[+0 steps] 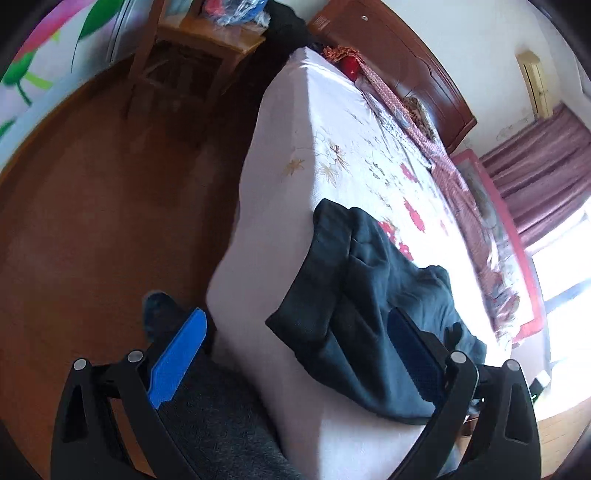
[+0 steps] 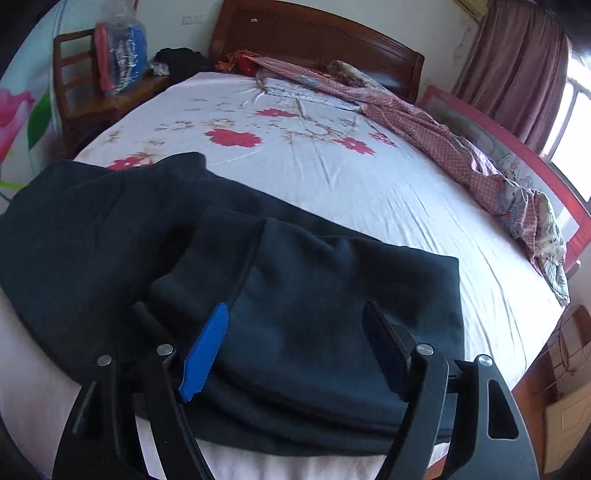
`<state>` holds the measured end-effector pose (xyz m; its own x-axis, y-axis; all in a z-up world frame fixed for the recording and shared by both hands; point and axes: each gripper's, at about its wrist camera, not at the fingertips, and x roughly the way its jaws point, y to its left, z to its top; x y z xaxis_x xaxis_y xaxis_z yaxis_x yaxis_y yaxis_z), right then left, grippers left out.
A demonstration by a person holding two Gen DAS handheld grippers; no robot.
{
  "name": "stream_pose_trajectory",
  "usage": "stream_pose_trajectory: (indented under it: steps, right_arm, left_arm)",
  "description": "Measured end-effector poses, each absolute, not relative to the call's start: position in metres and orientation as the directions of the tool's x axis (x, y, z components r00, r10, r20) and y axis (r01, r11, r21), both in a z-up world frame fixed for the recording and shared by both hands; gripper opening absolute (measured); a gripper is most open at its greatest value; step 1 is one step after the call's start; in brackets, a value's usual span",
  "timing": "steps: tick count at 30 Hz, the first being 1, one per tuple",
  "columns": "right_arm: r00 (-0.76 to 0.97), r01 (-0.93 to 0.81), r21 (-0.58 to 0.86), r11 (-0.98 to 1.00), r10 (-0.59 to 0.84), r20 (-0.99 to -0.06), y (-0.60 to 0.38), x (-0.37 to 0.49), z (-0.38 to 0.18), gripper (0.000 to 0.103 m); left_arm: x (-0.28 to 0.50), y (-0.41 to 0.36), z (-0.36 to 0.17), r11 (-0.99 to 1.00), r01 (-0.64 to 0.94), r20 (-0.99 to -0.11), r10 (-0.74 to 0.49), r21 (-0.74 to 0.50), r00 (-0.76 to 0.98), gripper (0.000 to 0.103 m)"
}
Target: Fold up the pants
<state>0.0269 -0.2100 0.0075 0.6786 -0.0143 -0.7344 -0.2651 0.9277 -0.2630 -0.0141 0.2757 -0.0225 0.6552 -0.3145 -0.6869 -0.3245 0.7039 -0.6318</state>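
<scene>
Dark navy pants (image 2: 314,314) lie folded in layers at the near edge of the bed (image 2: 369,177), with a looser part spreading to the left. From the left wrist view the pants (image 1: 369,295) drape over the bed's corner. My right gripper (image 2: 295,314) hovers just above the folded stack, jaws wide apart, nothing pressed between the blue pad (image 2: 207,350) and the dark pad. My left gripper (image 1: 295,321) is open too, straddling the bed corner (image 1: 258,258); one finger is over the floor, the other over the pants, gripping nothing.
A flowered white sheet covers the bed. A red patterned blanket (image 2: 443,140) and pillows lie along the far and right sides by the wooden headboard (image 2: 314,33). A wooden chair with bagged clothes (image 2: 118,55) stands at the left. A person's leg and slipper (image 1: 159,310) stand beside the bed.
</scene>
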Motion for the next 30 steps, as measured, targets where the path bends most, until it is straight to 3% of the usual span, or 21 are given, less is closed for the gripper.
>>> stream_pose_trajectory:
  steps: [4, 9, 16, 19, 20, 21, 22, 26, 30]
  right_arm:
    - [0.676, -0.306, -0.247, 0.919, 0.027, -0.737, -0.191, 0.024, 0.024, 0.074]
    - [0.713, -0.354, -0.292, 0.888, 0.055, -0.699, -0.165, 0.027, 0.051, 0.074]
    - [0.726, -0.385, -0.320, 0.866, 0.070, -0.684, -0.144, 0.023, 0.064, 0.074]
    - [0.723, -0.383, -0.312, 0.869, 0.072, -0.687, -0.147, 0.021, 0.064, 0.074]
    - [0.721, -0.383, -0.307, 0.871, 0.075, -0.689, -0.149, 0.021, 0.064, 0.074]
    - [0.720, -0.381, -0.301, 0.874, 0.076, -0.690, -0.151, 0.020, 0.063, 0.074]
    - [0.717, -0.379, -0.300, 0.876, 0.072, -0.694, -0.152, 0.019, 0.062, 0.074]
    - [0.705, -0.372, -0.294, 0.881, 0.061, -0.707, -0.161, 0.013, 0.055, 0.074]
    - [0.690, -0.351, -0.269, 0.897, 0.053, -0.722, -0.178, 0.005, 0.048, 0.074]
  left_arm:
    - [-0.011, 0.277, -0.060, 0.492, -0.371, -0.594, -0.449, -0.788, 0.668, 0.098]
    - [-0.006, 0.259, -0.078, 0.461, -0.437, -0.623, -0.416, -0.772, 0.663, 0.099]
    - [0.014, 0.247, -0.084, 0.338, -0.372, -0.498, -0.469, -0.864, 0.730, 0.098]
    - [0.015, 0.246, -0.090, 0.286, -0.385, -0.479, -0.480, -0.878, 0.735, 0.088]
    - [0.010, 0.247, -0.091, 0.268, -0.384, -0.468, -0.469, -0.884, 0.749, 0.073]
    - [0.007, 0.248, -0.095, 0.253, -0.395, -0.468, -0.463, -0.883, 0.753, 0.064]
    - [0.005, 0.249, -0.098, 0.241, -0.410, -0.476, -0.453, -0.880, 0.754, 0.047]
    - [0.000, 0.246, -0.091, 0.298, -0.393, -0.489, -0.419, -0.870, 0.765, 0.030]
    - [-0.003, 0.236, -0.042, 0.406, -0.368, -0.514, -0.350, -0.837, 0.783, 0.023]
